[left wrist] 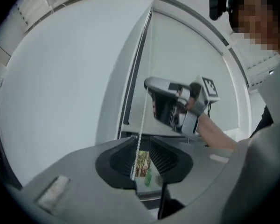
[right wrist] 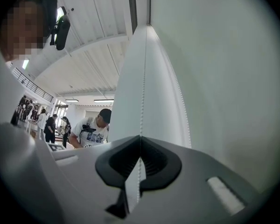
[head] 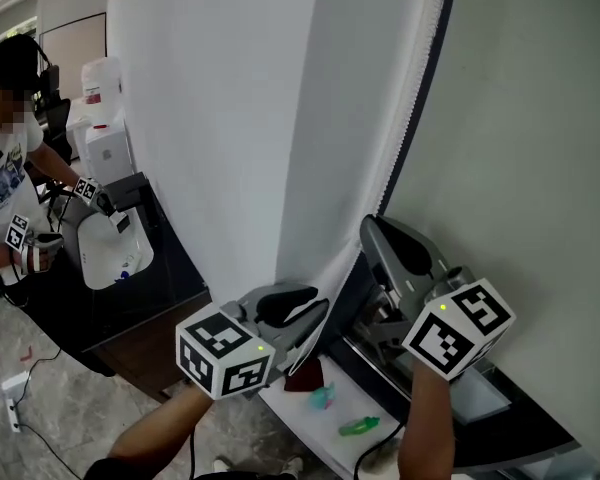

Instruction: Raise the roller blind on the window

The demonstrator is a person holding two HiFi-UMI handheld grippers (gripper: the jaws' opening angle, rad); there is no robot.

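1. Where it hangs beside the dark frame [head: 432,88], the white roller blind [head: 370,118] reaches down toward the sill [head: 305,408], and its bead chain [head: 417,78] runs along its right edge.
2. The grey surface [head: 540,118] right of the frame is bare; 1 other person [head: 5,168] works well apart at the left.
3. The left gripper [left wrist: 142,160] has its jaws apart, with the chain passing between them unclamped.
4. Higher up, the right gripper [right wrist: 140,164] has its jaws together, pinching the chain.
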